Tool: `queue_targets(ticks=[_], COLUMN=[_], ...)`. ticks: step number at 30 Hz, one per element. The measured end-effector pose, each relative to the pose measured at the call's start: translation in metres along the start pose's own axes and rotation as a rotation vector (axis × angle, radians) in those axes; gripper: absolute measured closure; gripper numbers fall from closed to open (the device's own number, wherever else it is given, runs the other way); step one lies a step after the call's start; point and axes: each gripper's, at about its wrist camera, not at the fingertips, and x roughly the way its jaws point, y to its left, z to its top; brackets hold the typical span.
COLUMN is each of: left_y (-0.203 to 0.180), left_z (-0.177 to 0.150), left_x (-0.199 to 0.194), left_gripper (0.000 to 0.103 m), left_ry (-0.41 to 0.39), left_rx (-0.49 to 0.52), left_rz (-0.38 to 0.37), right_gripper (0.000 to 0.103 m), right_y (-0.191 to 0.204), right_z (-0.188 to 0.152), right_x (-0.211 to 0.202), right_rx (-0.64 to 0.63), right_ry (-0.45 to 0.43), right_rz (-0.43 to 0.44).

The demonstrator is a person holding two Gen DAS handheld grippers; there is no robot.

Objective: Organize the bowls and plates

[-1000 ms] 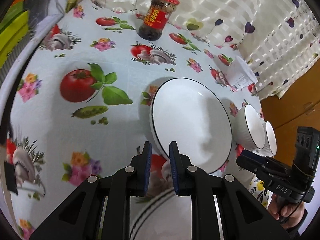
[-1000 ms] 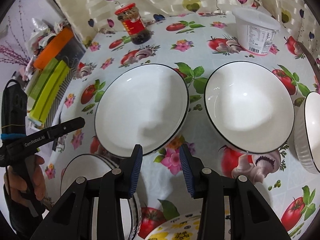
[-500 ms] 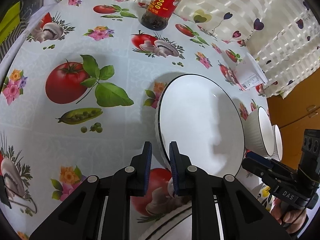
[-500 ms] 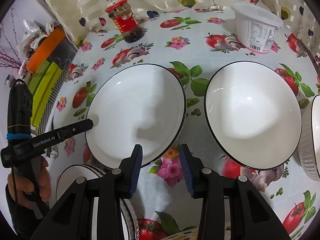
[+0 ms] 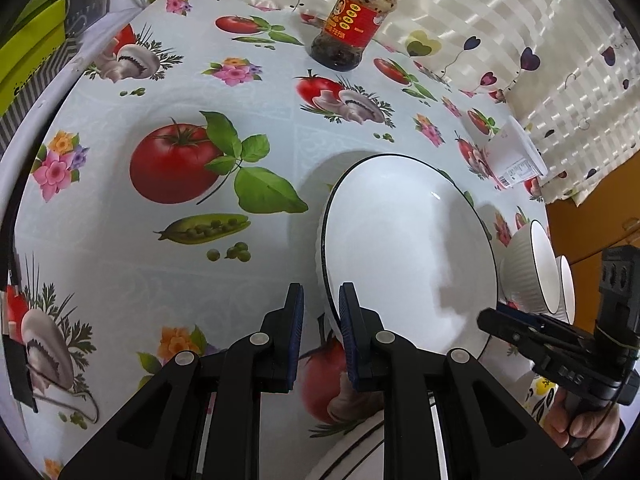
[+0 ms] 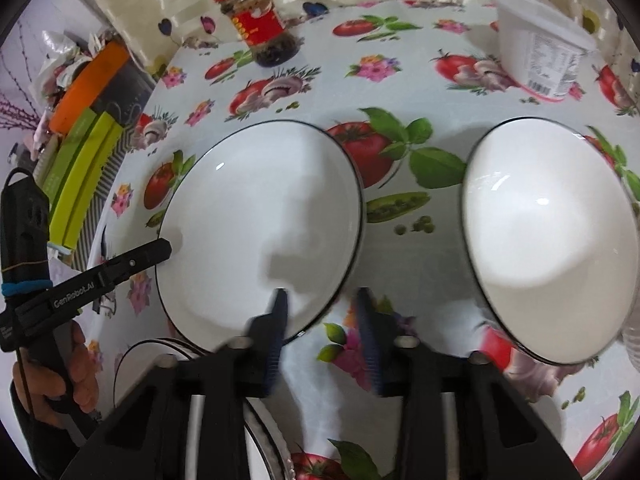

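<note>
Left gripper (image 5: 320, 312): fingers nearly together, straddling the left rim of the plate (image 5: 404, 248) near the table's (image 5: 120, 264) front edge. Right gripper (image 6: 320, 308): jaws have just been closing across that plate's rim, not yet pinching.

Blurred right hand-held gripper (image 6: 320, 300) — small bowl (image 6: 634, 344) cut off at edge.

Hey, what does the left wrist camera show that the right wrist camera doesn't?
Only left wrist: both small ribbed bowls; the right view catches a sliver at most. Only right wrist: a second wide bowl. Shared: the first wide bowl, the red-lidded jar and the white tub.
</note>
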Motion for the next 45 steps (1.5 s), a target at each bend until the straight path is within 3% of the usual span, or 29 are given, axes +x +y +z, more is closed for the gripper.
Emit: queue_targets(ticks=[13,24,45], left_y=[0.008,0.0,-0.006], left_z=[-0.013,-0.014,-0.009], left_x=[0.001,-0.001,-0.025], left_gripper=[0.084,0.084,0.084], left_ry=[0.029,0.025,-0.008], left_rx=[-0.038,-0.015,-0.012], left_rz=[-0.018,0.033,0.042], right_gripper=[0.085,0.088,0.088], right_y=[0.008,0.01,0.022], right_z=[0.018,0.023,0.026], right_x=[0.015,0.019,0.0], right_rx=[-0.033,-0.042,-0.07], right_ry=[0.016,0.005,-0.017], right_rz=[0.008,-0.006,-0.001])
